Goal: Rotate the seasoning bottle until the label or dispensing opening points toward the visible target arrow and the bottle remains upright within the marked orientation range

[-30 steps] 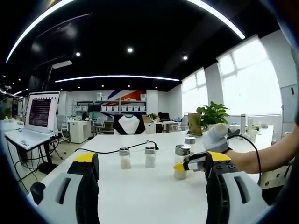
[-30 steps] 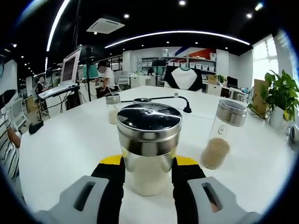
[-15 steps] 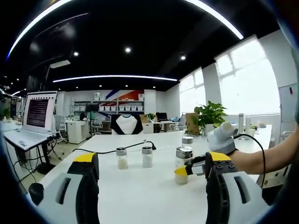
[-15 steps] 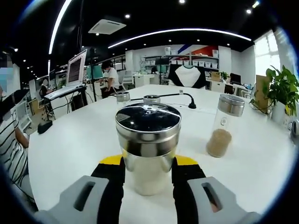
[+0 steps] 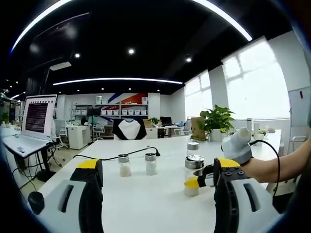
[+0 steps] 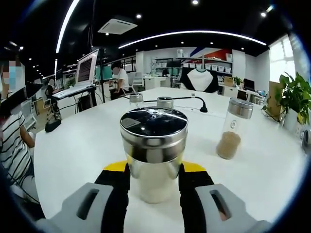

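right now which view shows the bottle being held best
The right gripper view: the held bottle sits close and centred, upright between the right hand-held gripper jaws, steel lid and pale contents clear. The left gripper view shows the same bottle small and far, partly behind that gripper.

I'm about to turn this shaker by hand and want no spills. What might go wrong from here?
The right gripper clamps the seasoning bottle low on its glass body, so its heavy metal cap could tip it during the twist. A second bottle with brown grains stands close to its right on the white table; a wide swing might knock it. No target arrow is visible, so overshooting the orientation seems possible.
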Motion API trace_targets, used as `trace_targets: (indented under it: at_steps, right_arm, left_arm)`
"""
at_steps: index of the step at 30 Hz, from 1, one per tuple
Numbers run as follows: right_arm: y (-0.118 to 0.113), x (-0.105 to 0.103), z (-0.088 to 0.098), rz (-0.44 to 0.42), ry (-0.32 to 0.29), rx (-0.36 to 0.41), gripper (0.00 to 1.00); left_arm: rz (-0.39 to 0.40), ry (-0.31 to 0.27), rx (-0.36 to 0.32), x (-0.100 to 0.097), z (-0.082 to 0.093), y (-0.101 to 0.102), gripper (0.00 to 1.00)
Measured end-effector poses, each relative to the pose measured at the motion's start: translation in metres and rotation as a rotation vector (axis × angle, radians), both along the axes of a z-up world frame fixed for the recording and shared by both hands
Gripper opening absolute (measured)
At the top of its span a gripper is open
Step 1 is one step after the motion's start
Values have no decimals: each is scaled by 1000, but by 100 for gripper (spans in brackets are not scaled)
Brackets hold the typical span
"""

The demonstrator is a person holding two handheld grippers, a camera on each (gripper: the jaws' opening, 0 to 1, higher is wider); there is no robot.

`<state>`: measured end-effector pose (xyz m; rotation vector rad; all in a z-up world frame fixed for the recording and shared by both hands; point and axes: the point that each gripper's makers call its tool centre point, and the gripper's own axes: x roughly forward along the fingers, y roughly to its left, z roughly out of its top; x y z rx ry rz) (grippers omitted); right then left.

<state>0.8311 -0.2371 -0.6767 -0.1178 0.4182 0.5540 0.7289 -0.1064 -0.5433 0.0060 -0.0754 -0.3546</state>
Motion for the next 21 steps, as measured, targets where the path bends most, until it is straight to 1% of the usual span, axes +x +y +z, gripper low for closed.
trace_targets:
  at_steps: [4, 5, 7, 9, 15, 21]
  right_arm:
    - [0, -3, 0, 1, -2, -1, 38]
    - [0, -3, -1, 5, -8, -7, 38]
    - [0, -3, -1, 11, -3, 8, 38]
    - [0, -3, -1, 14, -1, 3, 38]
    - [1, -3, 0, 6, -7, 4, 38]
    - [1, -3, 0, 25, -14, 1, 38]
  left_arm:
    - [-8, -8, 2, 3, 5, 1, 100]
    - [-9, -7, 1, 4, 5, 1, 100]
    - [-11, -5, 2, 5, 5, 1, 100]
    - [-15, -4, 5, 6, 4, 1, 100]
    - [-25, 4, 5, 8, 2, -1, 100]
    - [-21, 8, 3, 5, 2, 1, 99]
